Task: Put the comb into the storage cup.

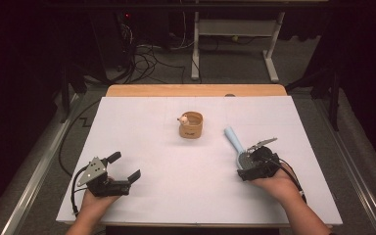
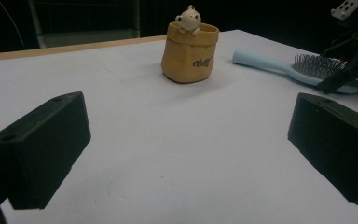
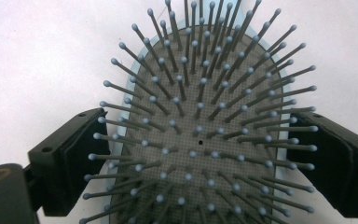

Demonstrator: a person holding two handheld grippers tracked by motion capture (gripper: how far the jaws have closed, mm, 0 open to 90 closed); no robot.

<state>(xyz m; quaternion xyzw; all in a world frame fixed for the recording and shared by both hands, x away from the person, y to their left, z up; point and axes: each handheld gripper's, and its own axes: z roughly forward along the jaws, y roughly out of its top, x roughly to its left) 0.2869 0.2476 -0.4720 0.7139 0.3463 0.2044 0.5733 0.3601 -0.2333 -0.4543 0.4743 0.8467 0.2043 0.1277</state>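
Tan pouch-shaped cup (image 2: 189,55) with dark script lettering, unreadable, and a small bear figure (image 2: 188,19) on its rim stands mid-bench (image 1: 156,191); right of it lies a light-blue hairbrush (image 1: 238,145), right gripper (image 3: 200,154) fingers straddling its bristle head, contact unclear; left gripper (image 1: 126,166) fingers wide apart, empty, nearer left.

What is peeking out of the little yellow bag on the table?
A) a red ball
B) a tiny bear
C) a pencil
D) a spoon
B: the left gripper view shows a small cream-coloured bear poking its head and paws over the rim of the yellow bag.
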